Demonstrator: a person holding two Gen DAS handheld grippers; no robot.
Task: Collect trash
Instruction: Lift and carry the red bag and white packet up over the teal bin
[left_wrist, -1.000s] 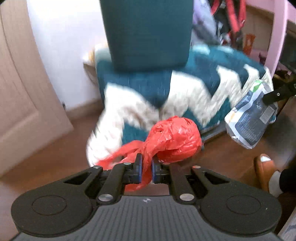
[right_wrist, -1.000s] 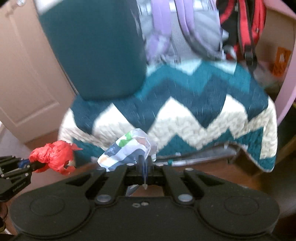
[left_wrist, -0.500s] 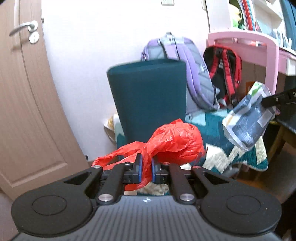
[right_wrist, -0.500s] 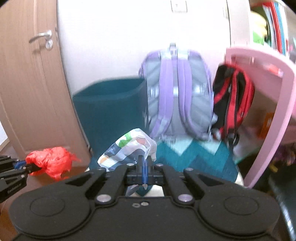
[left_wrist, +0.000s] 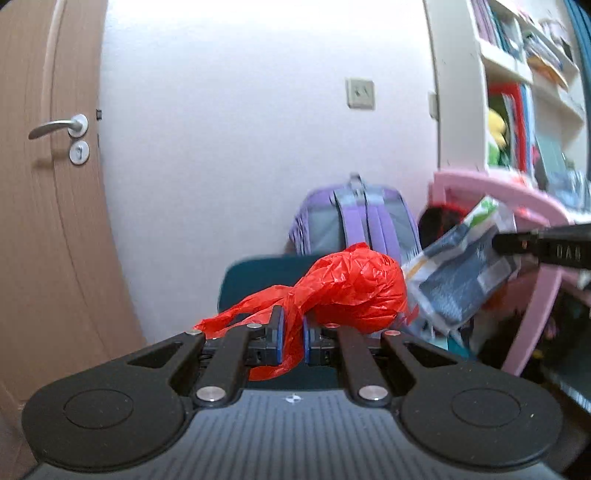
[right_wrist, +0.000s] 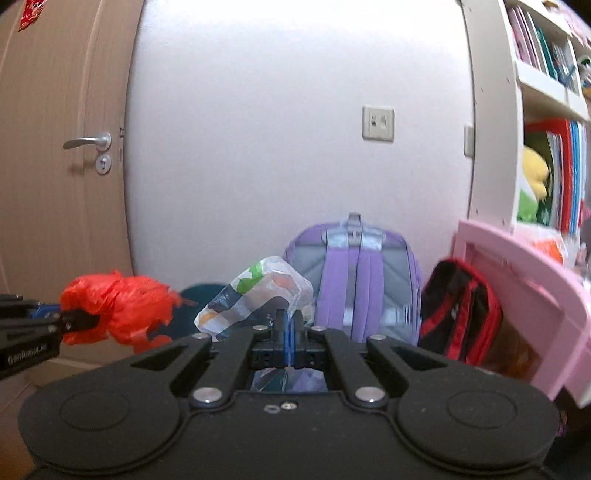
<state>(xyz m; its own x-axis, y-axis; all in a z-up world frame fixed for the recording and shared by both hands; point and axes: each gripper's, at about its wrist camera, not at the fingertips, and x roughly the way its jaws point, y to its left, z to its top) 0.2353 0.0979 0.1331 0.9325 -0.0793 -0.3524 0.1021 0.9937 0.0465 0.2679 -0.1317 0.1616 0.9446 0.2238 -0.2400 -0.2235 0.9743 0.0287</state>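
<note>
Far to my left stands a brown door (left_wrist: 48, 221) with a silver handle (left_wrist: 59, 125). Next to it is a plain white wall (left_wrist: 240, 147) with a small switch plate (left_wrist: 360, 94) on it. My left gripper (left_wrist: 291, 332) is squeezed tight on a red plastic bag (left_wrist: 354, 288). The thin twisted neck of the bag sits between my blue pads (left_wrist: 279, 334), and the round, crinkly ball of the bag sticks out past them, up in the air. A loose red flap hangs out to the left. Just behind the red bag I see the top of a dark teal bin (left_wrist: 258, 273). Behind that, a purple backpack (right_wrist: 364, 273) leans on the wall, and a black and red backpack (right_wrist: 461, 310) sits beside it on the right. My right gripper (right_wrist: 289, 332) is closed all the way on a snack wrapper (right_wrist: 255, 295). The wrapper is shiny, with white, grey, green and orange on it. My pads pinch one edge of it, and the rest puffs out to the left, in the air too. In the left view the wrapper hangs just beside the red bag; I cannot tell if the two touch. To the right is a pink desk (right_wrist: 524, 280). Above it is a white shelf (right_wrist: 546, 92) full of books, with a yellow and green soft toy (right_wrist: 532, 184) tucked in.
</note>
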